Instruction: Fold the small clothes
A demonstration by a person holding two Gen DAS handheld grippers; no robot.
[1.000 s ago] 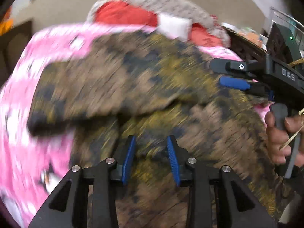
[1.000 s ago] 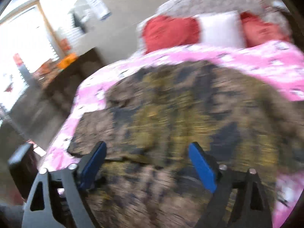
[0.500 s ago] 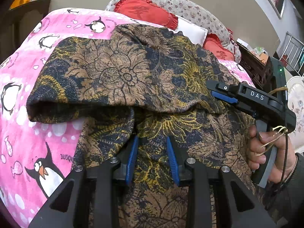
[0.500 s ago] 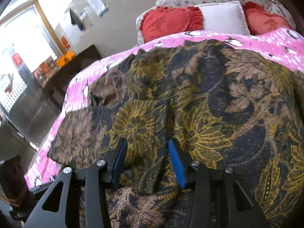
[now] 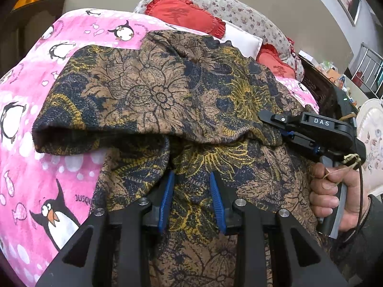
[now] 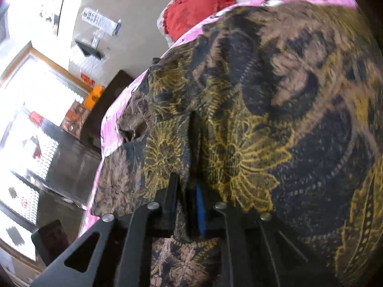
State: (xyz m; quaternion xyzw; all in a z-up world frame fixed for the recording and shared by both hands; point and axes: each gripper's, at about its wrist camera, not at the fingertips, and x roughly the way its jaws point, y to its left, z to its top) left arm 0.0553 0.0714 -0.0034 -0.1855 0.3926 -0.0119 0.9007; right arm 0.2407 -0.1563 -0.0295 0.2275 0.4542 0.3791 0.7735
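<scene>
Both claws angle downward: left claw (image 5: 191, 198) grips the floral garment (image 5: 148, 95); right claw (image 6: 188, 198) has just closed on it.

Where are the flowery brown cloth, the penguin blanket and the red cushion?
Cloth (image 5: 153, 95): left wrist view, on a big brown flower.
Blanket (image 5: 31, 167): left wrist view, bare pink part at left.
Cushion (image 5: 184, 14): left wrist view, middle of its red face.

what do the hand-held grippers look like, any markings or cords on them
Both are black with bright blue ribbed finger pads and silver bolt heads on slotted arms. The left hand-held gripper shows this best. The right hand-held gripper carries white "DAS" lettering, a grey trigger, a tan cord and a thin dark cable. The hand has a dark sleeve.
</scene>
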